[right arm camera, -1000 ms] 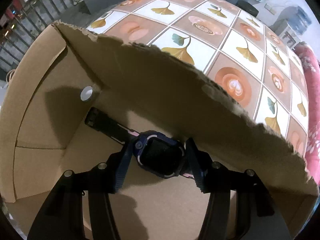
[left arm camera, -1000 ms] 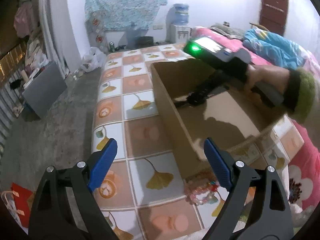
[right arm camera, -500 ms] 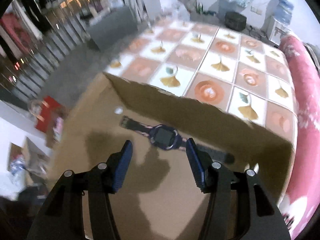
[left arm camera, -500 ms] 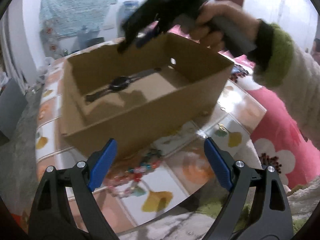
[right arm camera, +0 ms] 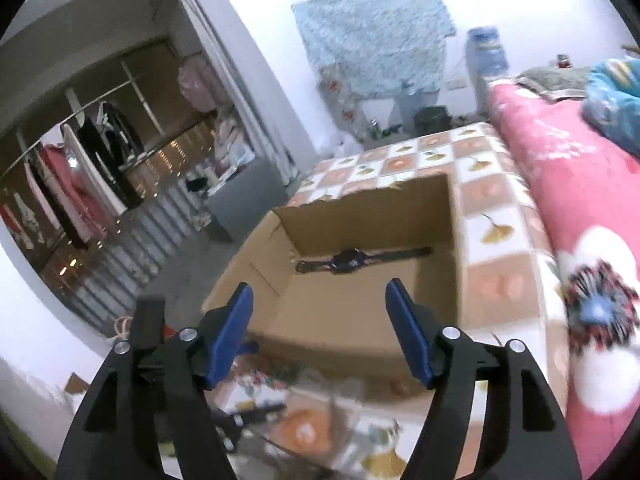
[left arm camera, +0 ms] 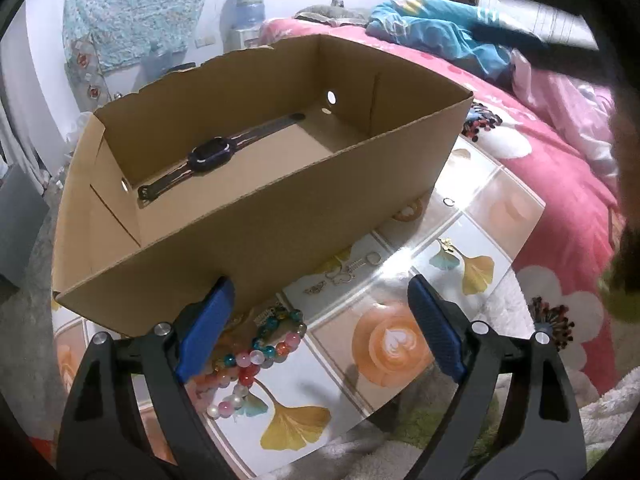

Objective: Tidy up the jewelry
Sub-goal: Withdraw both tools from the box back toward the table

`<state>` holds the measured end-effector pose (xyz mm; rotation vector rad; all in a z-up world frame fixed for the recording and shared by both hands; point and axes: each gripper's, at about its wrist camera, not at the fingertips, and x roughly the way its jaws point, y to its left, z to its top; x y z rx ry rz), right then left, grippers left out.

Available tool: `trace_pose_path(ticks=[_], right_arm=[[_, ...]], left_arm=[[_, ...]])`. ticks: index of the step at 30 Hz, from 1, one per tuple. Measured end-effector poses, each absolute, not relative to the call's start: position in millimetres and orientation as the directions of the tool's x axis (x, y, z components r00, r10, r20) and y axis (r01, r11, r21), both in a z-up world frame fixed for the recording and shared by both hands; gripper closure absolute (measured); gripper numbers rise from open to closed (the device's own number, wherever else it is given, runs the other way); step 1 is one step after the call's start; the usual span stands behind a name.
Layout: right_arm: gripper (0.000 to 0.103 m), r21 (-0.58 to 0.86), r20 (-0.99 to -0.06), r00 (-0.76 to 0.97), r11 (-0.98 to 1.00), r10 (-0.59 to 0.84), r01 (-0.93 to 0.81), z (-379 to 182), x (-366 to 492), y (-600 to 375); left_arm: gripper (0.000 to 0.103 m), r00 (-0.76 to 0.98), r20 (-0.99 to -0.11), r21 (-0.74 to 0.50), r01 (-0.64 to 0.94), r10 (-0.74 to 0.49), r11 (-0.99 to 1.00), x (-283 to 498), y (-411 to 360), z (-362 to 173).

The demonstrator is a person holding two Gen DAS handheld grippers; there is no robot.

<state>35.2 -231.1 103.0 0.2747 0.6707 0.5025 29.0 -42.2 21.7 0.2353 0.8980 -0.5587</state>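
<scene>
Lying flat on the floor of the open cardboard box (left arm camera: 248,216), the dark wristwatch (left arm camera: 210,154) stretches lengthwise along the far wall, its strap ends reaching toward the two short sides. The box sits on a tabletop (left arm camera: 496,216) covered in a tile pattern of ginkgo leaves and latte cups, pushed up against a bed with a pink flowered blanket (left arm camera: 560,168).

The right gripper (right arm camera: 320,330) hangs above the near edge of the box, its blue pads spread; its jaws have just been opening and nothing sits between them, the watch (right arm camera: 348,258) resting well beyond them inside the box (right arm camera: 360,320).

The left gripper (left arm camera: 320,330) is released too, pads wide apart, poised over the tabletop in front of the box. Just beside its left pad lies a beaded bracelet (left arm camera: 256,354) of pink, teal and pearly beads, touching the foot of the box wall. Between the pads, farther off, a few small metal pieces (left arm camera: 340,276) lie on a white tile; they look like earrings or rings, though they are too small to tell for sure. A single small ring (left arm camera: 449,201) lies near the box's right corner.
</scene>
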Motion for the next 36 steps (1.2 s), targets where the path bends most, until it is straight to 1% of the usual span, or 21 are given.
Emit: trace_pose_path(ticks=[2,5,7,11,14,18,21,23,26,30,32,34,36], right_arm=[[0.031,0.387,-0.527,0.69,0.863,0.497,-0.325,91,14,-239],[0.029,0.39,-0.53,0.707,0.875,0.469,-0.288,73,-5,-248],[0.024,0.387,-0.535,0.724,0.888,0.435,-0.248,61,-18,-255],[0.023,0.361,-0.558,0.758,0.921,0.338,-0.145,43,-32,-269],[0.016,0.334,-0.572,0.775,0.939,0.27,-0.081,32,-41,-276],[0.008,0.253,-0.608,0.776,0.967,0.17,-0.013,13,-52,-275],[0.008,0.155,-0.654,0.751,0.988,0.091,0.014,0,-56,-268],[0.007,0.099,-0.662,0.748,0.995,0.048,0.024,-5,-59,-265],[0.007,0.005,-0.65,0.759,0.998,-0.045,0.064,-7,-62,-260],[0.007,-0.067,-0.636,0.765,0.995,-0.104,0.079,-9,-64,-253],[0.007,-0.099,-0.63,0.765,0.991,-0.13,0.087,-11,-64,-251],[0.007,-0.128,-0.622,0.769,0.988,-0.145,0.083,-13,-65,-249],[0.007,-0.132,-0.61,0.781,0.989,-0.134,0.067,-14,-65,-247]], left_arm=[[0.018,0.492,-0.794,-0.037,0.547,-0.356,0.836,27,-45,21],[0.018,0.481,-0.797,-0.057,0.542,-0.365,0.839,22,-48,20],[0.018,0.479,-0.798,-0.066,0.533,-0.365,0.843,15,-51,16],[0.018,0.504,-0.794,-0.071,0.478,-0.34,0.875,5,-54,9],[0.018,0.503,-0.795,-0.078,0.468,-0.338,0.88,-5,-61,5],[0.018,0.505,-0.809,-0.033,0.472,-0.3,0.881,-15,-75,0],[0.018,0.481,-0.827,-0.051,0.45,-0.29,0.892,-24,-70,0],[0.018,0.497,-0.823,-0.048,0.422,-0.275,0.905,-28,-63,3],[0.014,0.502,-0.805,-0.102,0.408,-0.316,0.907,-26,-57,11],[0.014,0.476,-0.792,-0.174,0.424,-0.382,0.889,-17,-58,12],[0.014,0.454,-0.799,-0.178,0.446,-0.393,0.877,-14,-65,9],[0.013,0.453,-0.788,-0.187,0.468,-0.416,0.864,-13,-70,11],[0.008,0.466,-0.769,-0.185,0.492,-0.437,0.85,-13,-73,17]])
